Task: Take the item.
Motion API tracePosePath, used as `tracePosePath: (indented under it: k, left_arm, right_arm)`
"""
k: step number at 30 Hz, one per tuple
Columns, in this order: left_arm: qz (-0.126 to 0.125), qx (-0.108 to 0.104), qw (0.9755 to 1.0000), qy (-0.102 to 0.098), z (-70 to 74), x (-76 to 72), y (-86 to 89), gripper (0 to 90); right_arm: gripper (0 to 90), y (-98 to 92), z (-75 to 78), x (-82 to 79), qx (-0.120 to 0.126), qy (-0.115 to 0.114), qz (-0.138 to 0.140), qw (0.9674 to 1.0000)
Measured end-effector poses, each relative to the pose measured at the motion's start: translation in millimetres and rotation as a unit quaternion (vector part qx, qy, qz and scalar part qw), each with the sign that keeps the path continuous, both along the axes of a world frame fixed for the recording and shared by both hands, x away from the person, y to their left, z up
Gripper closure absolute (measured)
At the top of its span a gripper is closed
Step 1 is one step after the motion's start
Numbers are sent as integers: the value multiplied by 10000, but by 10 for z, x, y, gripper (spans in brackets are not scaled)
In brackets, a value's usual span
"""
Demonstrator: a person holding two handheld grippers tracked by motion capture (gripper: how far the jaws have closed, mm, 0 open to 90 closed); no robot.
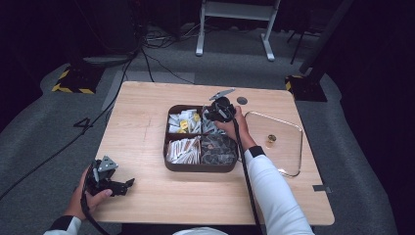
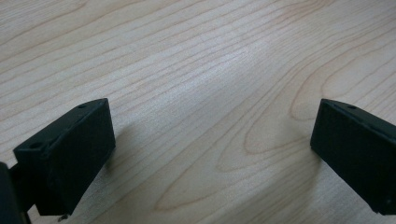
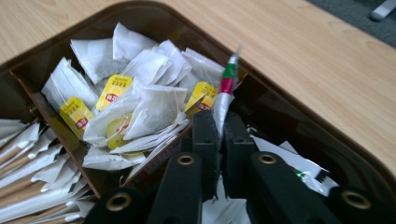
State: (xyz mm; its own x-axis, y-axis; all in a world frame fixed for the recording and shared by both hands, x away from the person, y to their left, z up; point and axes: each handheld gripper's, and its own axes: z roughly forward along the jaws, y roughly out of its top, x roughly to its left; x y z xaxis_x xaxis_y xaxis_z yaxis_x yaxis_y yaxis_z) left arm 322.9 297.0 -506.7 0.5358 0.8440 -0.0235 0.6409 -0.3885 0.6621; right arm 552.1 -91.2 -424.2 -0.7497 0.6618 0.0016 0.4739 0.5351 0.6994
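Right gripper (image 3: 219, 133) pinching a thin sachet (image 3: 223, 100) upright, brown divided tray (image 3: 154, 18), tea bags (image 3: 140, 100) behind, wooden table (image 3: 317, 51)

In the right gripper view, the closed jaws cover the lower part of a thin sachet (image 3: 223, 100), and the frame crops the brown tray (image 3: 299, 128). In the high view, the hand hides the right gripper (image 1: 219, 111), and the packets' print is too small to read.

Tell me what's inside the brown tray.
The brown tray has four compartments: tea bags, wrapped sticks, dark packets and sachets, one pinched in the right gripper. Lower layers and the tray floor are covered.
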Motion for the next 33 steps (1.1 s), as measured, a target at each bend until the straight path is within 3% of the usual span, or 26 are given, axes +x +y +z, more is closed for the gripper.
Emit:
tracePosePath:
  k: [19,33]
  left_arm:
    - [6,1,10000,-2,0,-1,-1,1]
    - [13,0,10000,-1,0,-1,-1,1]
  right_arm:
    - [887,-211,249,-203,360,-342,84,9987]
    - [887,-530,391,-450,625,-602,323,9957]
